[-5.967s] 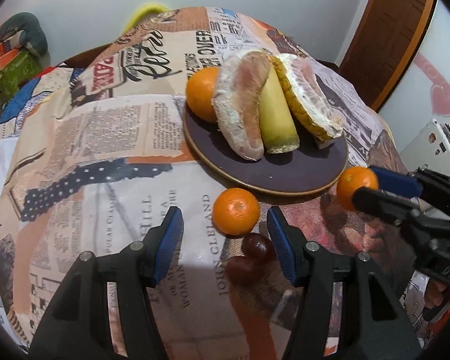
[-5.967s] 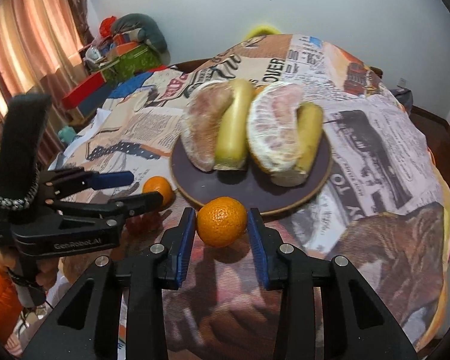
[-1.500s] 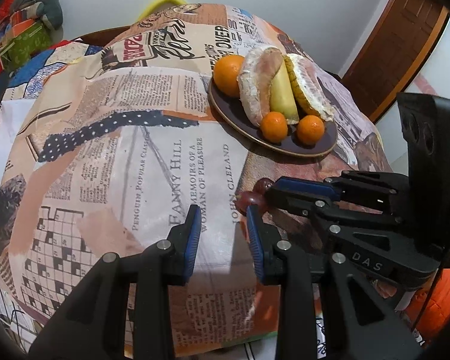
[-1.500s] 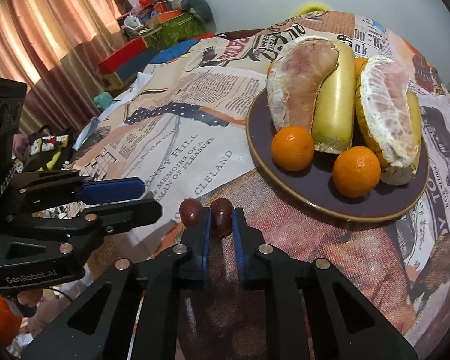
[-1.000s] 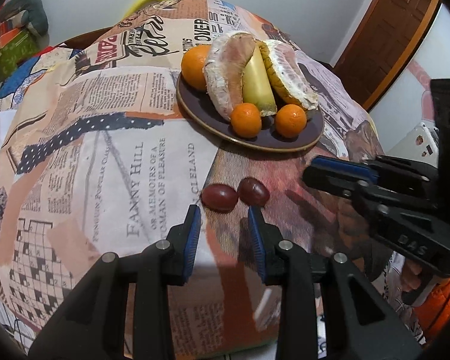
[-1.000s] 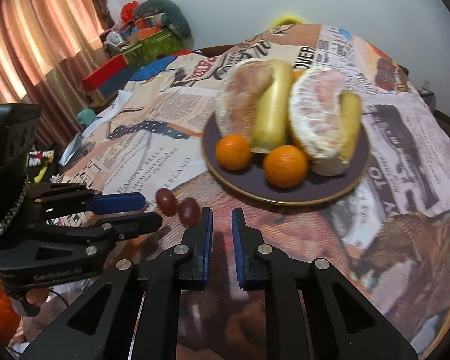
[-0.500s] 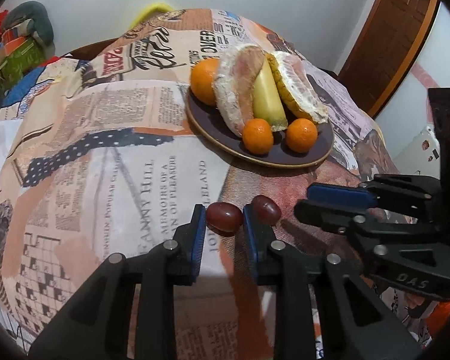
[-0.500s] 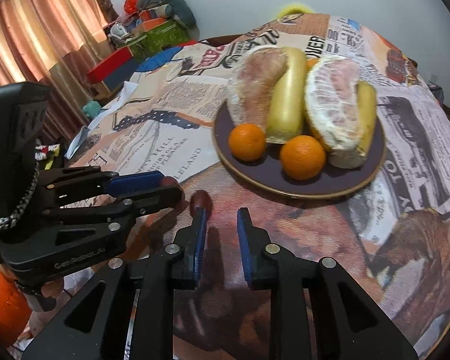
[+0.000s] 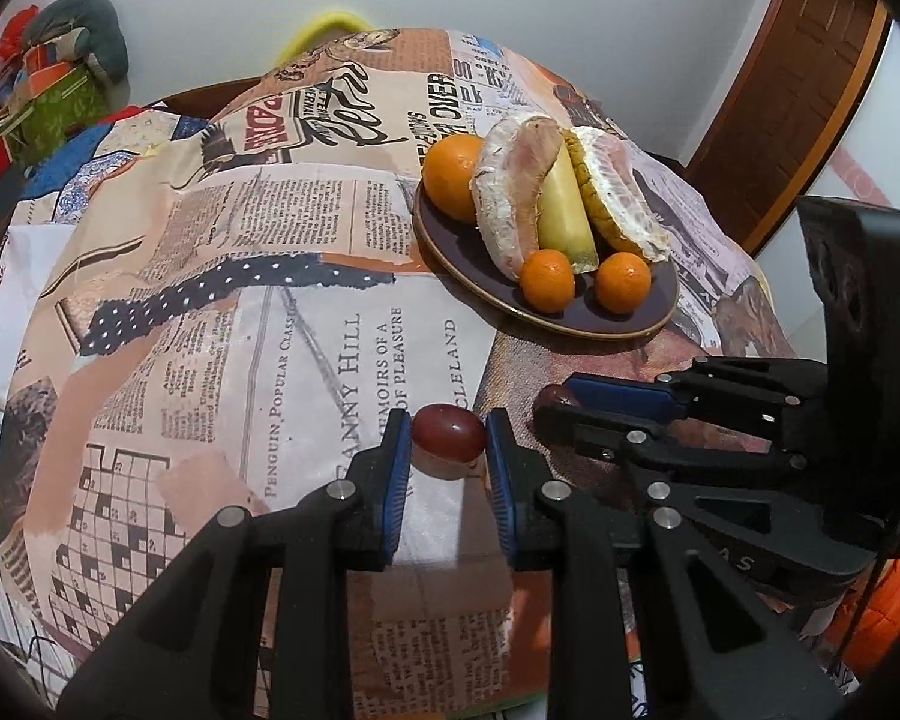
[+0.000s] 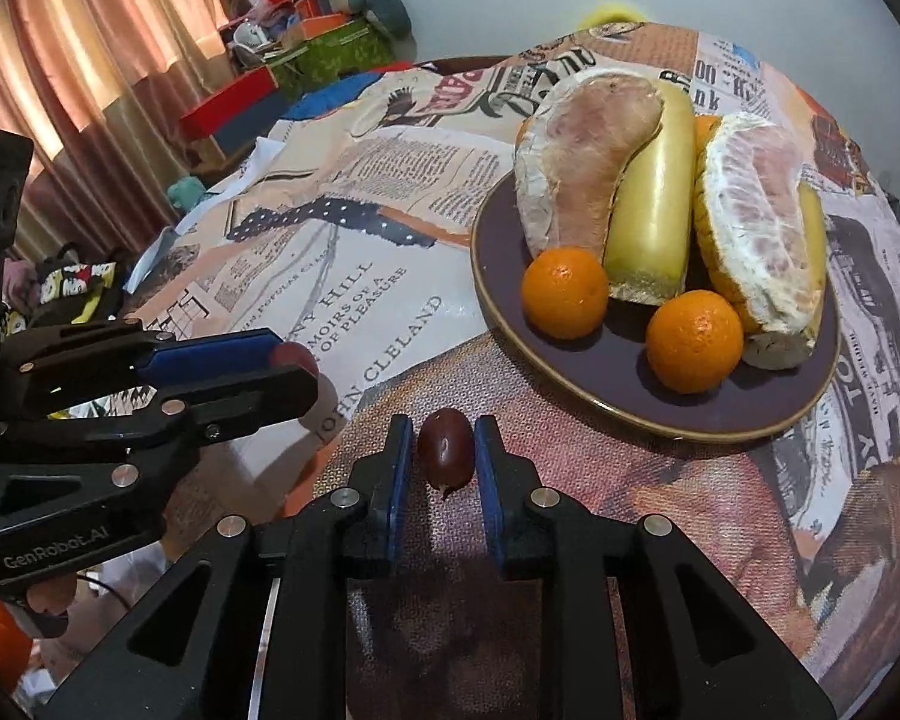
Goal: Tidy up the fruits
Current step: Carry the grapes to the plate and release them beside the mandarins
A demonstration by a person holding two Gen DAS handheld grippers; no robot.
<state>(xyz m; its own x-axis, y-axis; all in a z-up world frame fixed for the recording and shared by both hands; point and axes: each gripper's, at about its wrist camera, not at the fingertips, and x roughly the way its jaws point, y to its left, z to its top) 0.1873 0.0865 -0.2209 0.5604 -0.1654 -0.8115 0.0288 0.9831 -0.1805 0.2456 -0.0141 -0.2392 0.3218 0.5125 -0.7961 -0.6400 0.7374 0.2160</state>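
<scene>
A dark plate (image 9: 660,306) (image 10: 600,384) holds two pomelo pieces, a banana, a large orange (image 9: 450,177) and two small oranges (image 10: 564,293) (image 10: 693,341). Two dark red grapes lie on the tablecloth in front of it. My left gripper (image 9: 449,441) has its blue pads touching both sides of the left grape (image 9: 449,433), which also shows in the right wrist view (image 10: 297,354). My right gripper (image 10: 444,456) straddles the right grape (image 10: 444,447) with a small gap each side; that grape peeks out in the left wrist view (image 9: 555,397).
The round table wears a newspaper-print cloth (image 9: 306,312). Boxes and cushions (image 10: 306,30) pile up at the back left by curtains (image 10: 90,48). A wooden door (image 9: 798,90) stands at the back right. A yellow chair back (image 9: 330,24) sits behind the table.
Both grippers moved forward onto the grapes. The left one has closed on the left grape; the right one now has the right grape between its fingers.
</scene>
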